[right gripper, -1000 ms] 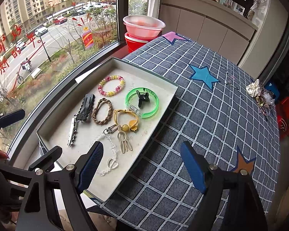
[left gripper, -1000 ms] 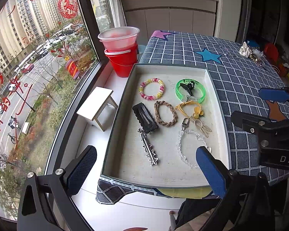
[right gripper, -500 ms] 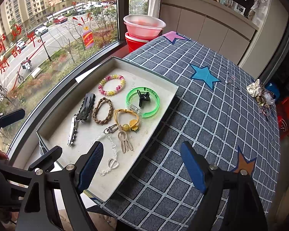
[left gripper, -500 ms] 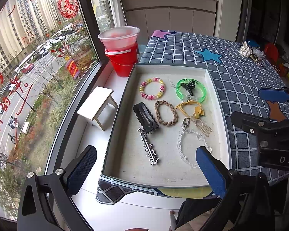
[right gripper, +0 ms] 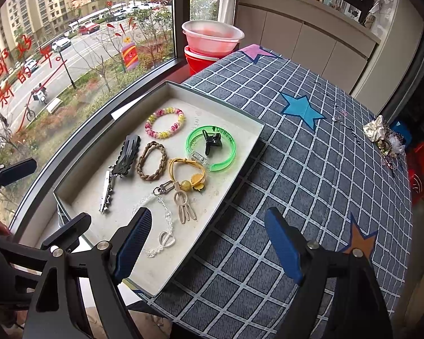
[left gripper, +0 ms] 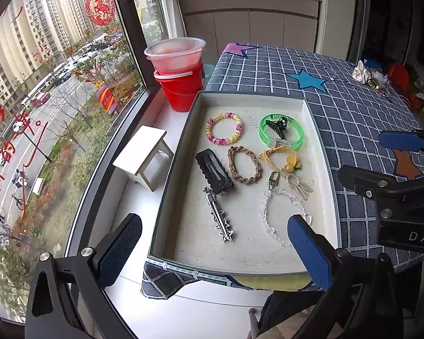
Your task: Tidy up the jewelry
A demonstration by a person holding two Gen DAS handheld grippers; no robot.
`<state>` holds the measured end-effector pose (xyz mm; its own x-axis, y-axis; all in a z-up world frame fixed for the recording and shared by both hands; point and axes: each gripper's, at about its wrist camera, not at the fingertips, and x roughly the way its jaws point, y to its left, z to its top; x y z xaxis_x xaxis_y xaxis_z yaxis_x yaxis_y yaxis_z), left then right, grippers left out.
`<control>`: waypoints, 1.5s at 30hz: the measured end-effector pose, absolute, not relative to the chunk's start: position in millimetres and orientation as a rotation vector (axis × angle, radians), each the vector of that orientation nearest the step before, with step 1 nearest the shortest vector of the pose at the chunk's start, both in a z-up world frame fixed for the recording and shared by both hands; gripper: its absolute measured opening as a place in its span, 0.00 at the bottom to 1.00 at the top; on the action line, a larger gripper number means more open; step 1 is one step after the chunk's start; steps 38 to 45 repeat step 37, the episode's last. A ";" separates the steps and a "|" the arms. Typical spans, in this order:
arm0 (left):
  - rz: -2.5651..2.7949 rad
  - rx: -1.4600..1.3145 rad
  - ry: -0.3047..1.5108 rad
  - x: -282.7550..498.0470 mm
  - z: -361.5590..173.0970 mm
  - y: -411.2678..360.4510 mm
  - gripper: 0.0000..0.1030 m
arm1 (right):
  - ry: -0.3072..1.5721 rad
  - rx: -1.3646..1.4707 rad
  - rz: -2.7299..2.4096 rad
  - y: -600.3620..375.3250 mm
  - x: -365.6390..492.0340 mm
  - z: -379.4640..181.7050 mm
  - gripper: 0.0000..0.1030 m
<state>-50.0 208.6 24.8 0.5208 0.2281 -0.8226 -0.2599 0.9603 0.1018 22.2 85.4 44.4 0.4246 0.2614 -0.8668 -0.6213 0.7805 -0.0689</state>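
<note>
table: grey-blue checked tablecloth (right gripper: 311,169) with star patches covered it; stood beside a big window
tray: shallow rectangular white tray with dark rim (left gripper: 323,166), sat at the window-side edge of the table, all sorted jewelry lay inside it
buckets: red plastic bucket (left gripper: 181,93) with a translucent pink basin (left gripper: 175,53) stacked on top, on the sill past the tray's far end
stool: small white wooden stool (left gripper: 142,158) stood on the sill, left of the tray
left gripper: black two-finger tool with blue pads (left gripper: 212,250), jaws stood wide apart, nothing between them, hovered over the tray's near edge
right gripper: same black build with blue pads (right gripper: 209,245), jaws spread wide, held nothing, hung above the tray's right rim and the cloth
loose pile: cream fabric flower and mixed trinkets (right gripper: 384,138) sat at the far right of the table, well apart from the tray
green bangle: clear green plastic bangle (left gripper: 281,131) lay in the tray's far right corner, small black claw clip (left gripper: 277,127) rested inside it
beaded bracelet: pink-and-yellow bead bracelet (left gripper: 224,128) lay left of the bangle
braided band: brown braided hair loop (left gripper: 244,164) lay mid-tray
black clip: flat black scalloped snap clip (left gripper: 214,171) lay left of the braid, touching the spiked clip
spiked clip: silver spiked metal hair clip (left gripper: 219,216) lay nearer the camera
yellow tie: yellow cord hair tie with bead charm (left gripper: 282,158) lay below the bangle
keychain: beige bunny-shaped charm on a metal clasp (left gripper: 294,182) lay just beside the tie
crystal chain: clear bead bracelet with heart charm (left gripper: 271,214) lay nearest the right pad of the left gripper
</note>
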 end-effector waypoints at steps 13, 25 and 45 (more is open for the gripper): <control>0.291 -0.034 0.984 -50.4 22.3 209.7 1.00 | 0.992 -0.411 0.571 85.5 21.0 42.6 0.82; 0.294 -0.035 0.994 -51.5 16.6 210.6 1.00 | 0.997 -0.412 0.576 85.0 21.7 41.7 0.82; 0.287 -0.034 1.007 -47.2 17.5 208.5 1.00 | 1.010 -0.404 0.584 83.0 25.8 38.3 0.82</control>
